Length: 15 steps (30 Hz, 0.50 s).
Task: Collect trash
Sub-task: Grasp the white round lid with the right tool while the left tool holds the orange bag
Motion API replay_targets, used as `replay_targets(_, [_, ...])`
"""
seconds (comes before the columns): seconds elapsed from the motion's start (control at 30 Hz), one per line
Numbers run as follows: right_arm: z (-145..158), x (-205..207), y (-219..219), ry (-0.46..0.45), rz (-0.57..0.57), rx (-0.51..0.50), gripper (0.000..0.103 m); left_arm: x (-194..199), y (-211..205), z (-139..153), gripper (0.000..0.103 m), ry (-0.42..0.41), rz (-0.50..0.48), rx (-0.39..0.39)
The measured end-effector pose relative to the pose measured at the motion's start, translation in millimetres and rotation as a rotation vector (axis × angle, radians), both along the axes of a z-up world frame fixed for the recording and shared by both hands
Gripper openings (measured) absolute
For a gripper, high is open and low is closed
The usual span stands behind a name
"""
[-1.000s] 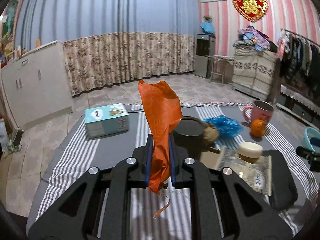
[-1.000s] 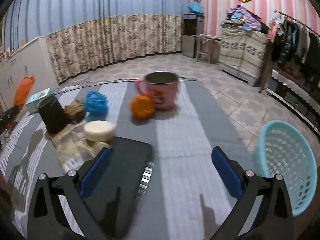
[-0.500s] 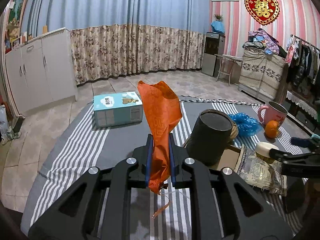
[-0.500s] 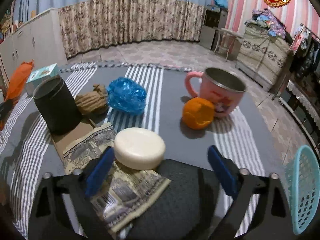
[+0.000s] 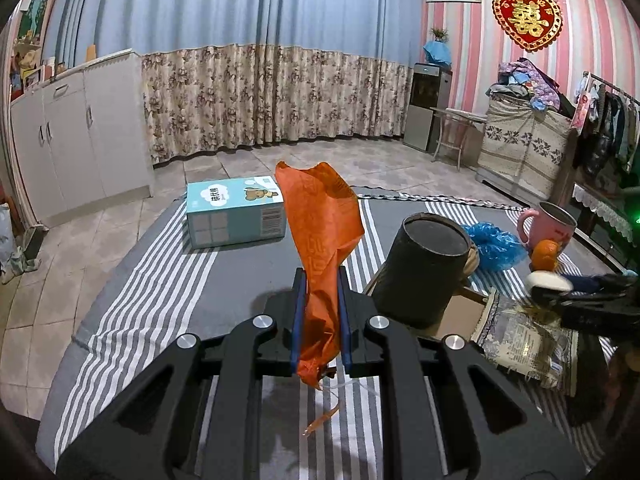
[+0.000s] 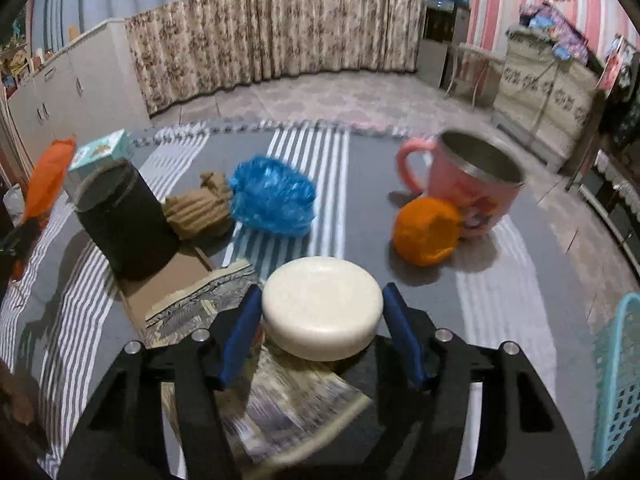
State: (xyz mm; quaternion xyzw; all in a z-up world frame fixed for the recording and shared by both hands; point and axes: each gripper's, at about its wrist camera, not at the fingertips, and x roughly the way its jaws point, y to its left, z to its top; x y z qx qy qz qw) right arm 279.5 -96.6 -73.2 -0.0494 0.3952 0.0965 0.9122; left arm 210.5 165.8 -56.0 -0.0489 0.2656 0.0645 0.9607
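My left gripper (image 5: 320, 280) is shut on a crumpled orange plastic bag (image 5: 320, 216), which stands up between its blue pads above the striped tablecloth (image 5: 160, 304). The same orange bag (image 6: 48, 176) shows at the left edge of the right wrist view. My right gripper (image 6: 321, 287) is low over the table. Its jaws are closing around a flat round white disc (image 6: 322, 312) that lies between the blue pads on a printed wrapper (image 6: 280, 392). The pads stand right at the disc's sides, and I see no clear pressing.
A black cylinder (image 6: 124, 224) stands on cardboard (image 6: 168, 276) left of the disc. Behind it lie brown crumpled paper (image 6: 200, 212) and a blue plastic bag (image 6: 272, 196). An orange (image 6: 426, 236) and a pink mug (image 6: 468, 188) sit at the right, a teal basket (image 6: 616, 380) at the far right. A tissue box (image 5: 232, 216) is at the back left.
The right gripper has swung left across the table to the white disc and its jaws have narrowed around it. The left gripper still holds the orange bag.
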Motion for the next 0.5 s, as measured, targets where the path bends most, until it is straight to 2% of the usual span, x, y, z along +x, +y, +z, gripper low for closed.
replay_targets(0.13, [20,-25,-27,-0.066,-0.025,0.006,0.061,2,-3,-2,0.013,0.007,-0.004,0.017])
replay_targets(0.33, [45,-67,-96,-0.131,-0.072,0.034,0.061,0,-4,2,0.013,0.000,-0.007,0.002])
replay_targets(0.5, [58,-91,-148,-0.158,-0.109,0.021,0.061,-17,-24,15,0.013,0.001,-0.026,0.034])
